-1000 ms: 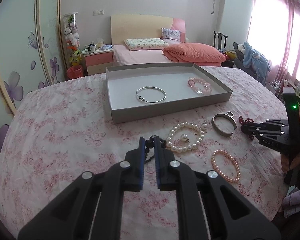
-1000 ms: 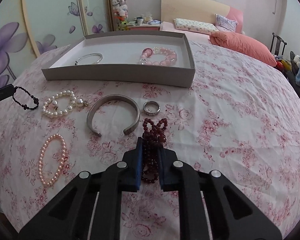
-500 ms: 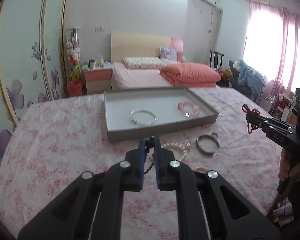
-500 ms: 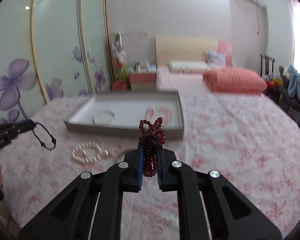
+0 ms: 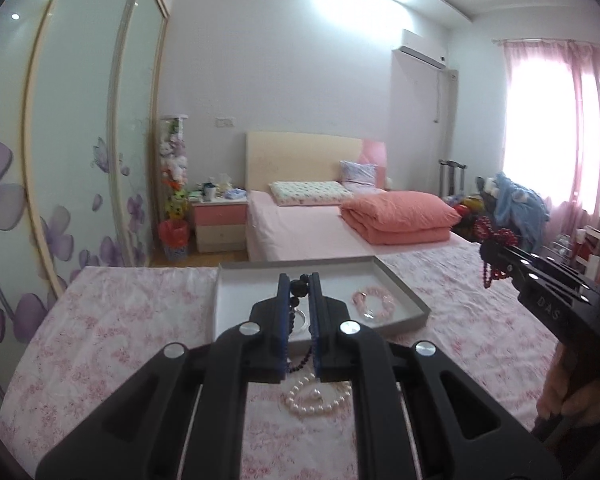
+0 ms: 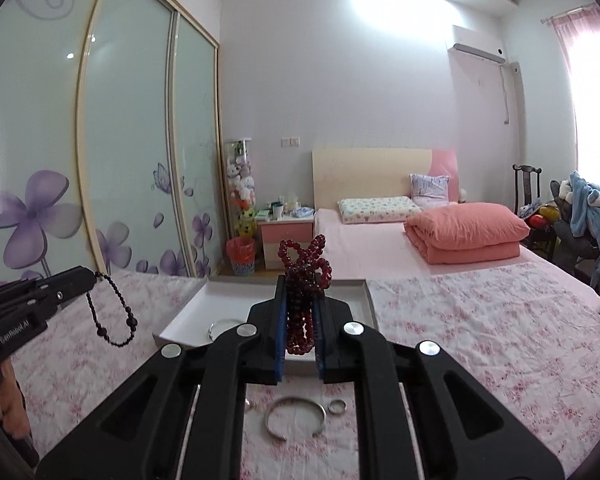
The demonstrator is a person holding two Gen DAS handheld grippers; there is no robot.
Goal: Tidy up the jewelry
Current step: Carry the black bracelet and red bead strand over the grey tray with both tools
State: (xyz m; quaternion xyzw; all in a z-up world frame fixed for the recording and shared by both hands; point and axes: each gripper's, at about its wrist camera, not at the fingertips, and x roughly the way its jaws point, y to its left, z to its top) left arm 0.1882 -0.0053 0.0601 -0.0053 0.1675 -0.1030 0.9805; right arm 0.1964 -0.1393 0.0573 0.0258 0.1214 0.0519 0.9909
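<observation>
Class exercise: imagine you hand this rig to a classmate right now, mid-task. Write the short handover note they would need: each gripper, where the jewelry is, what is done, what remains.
Left gripper: shut on the black bead bracelet, lifted above the table.
Right gripper: shut on the dark red bead bracelet, also lifted, facing the tray.
Grey tray: already holds the pink bead bracelet and a thin silver bangle.
Still on the floral tablecloth: pearl bracelet, open metal cuff, small ring.
Left to do: set both held bracelets in the tray, then collect the pieces on the cloth.
</observation>
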